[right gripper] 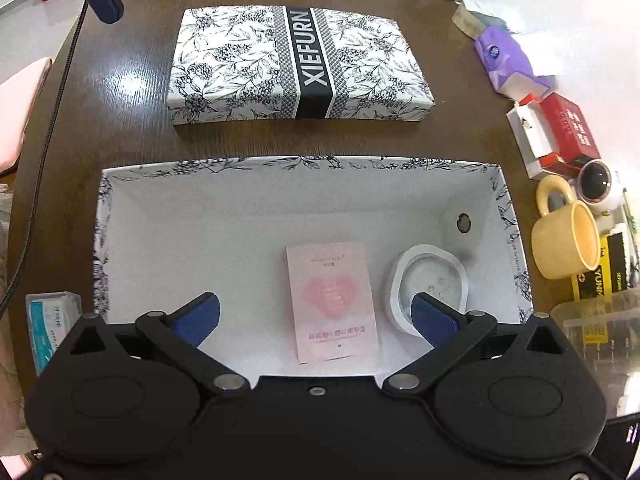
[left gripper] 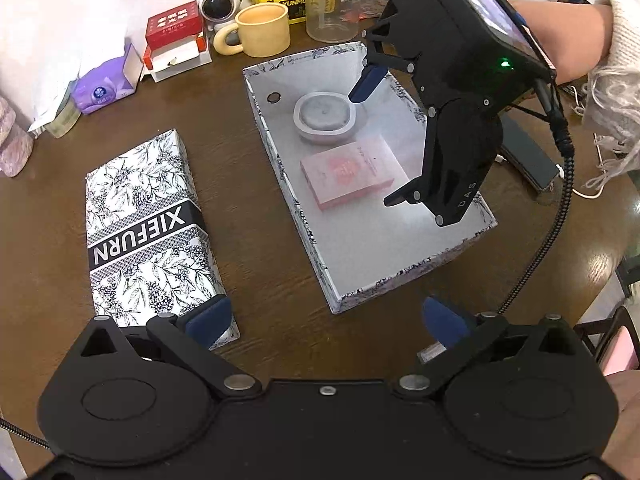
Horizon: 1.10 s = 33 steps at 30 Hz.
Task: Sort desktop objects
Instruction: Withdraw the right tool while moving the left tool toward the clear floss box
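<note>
The right hand-held gripper (right gripper: 316, 322) hung spread and empty over the open box (right gripper: 280, 166), pink packet (right gripper: 334, 300) between its fingers and white dish (right gripper: 430, 280) by one, probably just dropped in, while the left hand-held gripper (left gripper: 326, 322), also spread, hovered near the lid (left gripper: 148, 224).

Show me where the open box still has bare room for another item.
The open box is bare between the pink packet and its far wall, and across the whole end away from the white round dish. The dish's corner is crowded, with the right tool open above.
</note>
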Each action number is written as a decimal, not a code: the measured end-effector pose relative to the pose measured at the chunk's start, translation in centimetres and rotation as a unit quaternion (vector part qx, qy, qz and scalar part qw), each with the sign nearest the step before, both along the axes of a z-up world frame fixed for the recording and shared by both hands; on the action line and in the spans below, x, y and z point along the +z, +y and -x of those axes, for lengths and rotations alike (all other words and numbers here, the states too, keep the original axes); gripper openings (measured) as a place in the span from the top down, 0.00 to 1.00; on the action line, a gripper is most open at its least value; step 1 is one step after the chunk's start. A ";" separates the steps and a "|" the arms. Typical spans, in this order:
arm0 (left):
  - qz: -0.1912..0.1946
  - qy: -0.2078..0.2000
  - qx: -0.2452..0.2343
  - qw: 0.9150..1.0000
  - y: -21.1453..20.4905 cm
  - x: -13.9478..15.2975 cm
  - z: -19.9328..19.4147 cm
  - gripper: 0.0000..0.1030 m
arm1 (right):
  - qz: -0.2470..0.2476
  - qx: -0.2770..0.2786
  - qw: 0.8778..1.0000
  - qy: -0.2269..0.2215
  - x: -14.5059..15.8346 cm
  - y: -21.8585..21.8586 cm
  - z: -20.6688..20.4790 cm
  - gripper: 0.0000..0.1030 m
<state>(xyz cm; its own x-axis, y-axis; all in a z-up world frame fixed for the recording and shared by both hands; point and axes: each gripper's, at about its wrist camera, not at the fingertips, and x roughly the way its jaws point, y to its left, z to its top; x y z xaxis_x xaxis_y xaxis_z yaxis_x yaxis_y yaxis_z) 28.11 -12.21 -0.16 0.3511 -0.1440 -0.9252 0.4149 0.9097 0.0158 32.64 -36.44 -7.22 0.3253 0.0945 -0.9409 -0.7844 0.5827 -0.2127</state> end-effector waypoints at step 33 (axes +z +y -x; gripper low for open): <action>0.005 -0.036 -0.069 0.997 2.0 2.1 6.4 0.00 | -0.036 -0.123 0.990 -0.062 7.0 2.1 9.1 0.00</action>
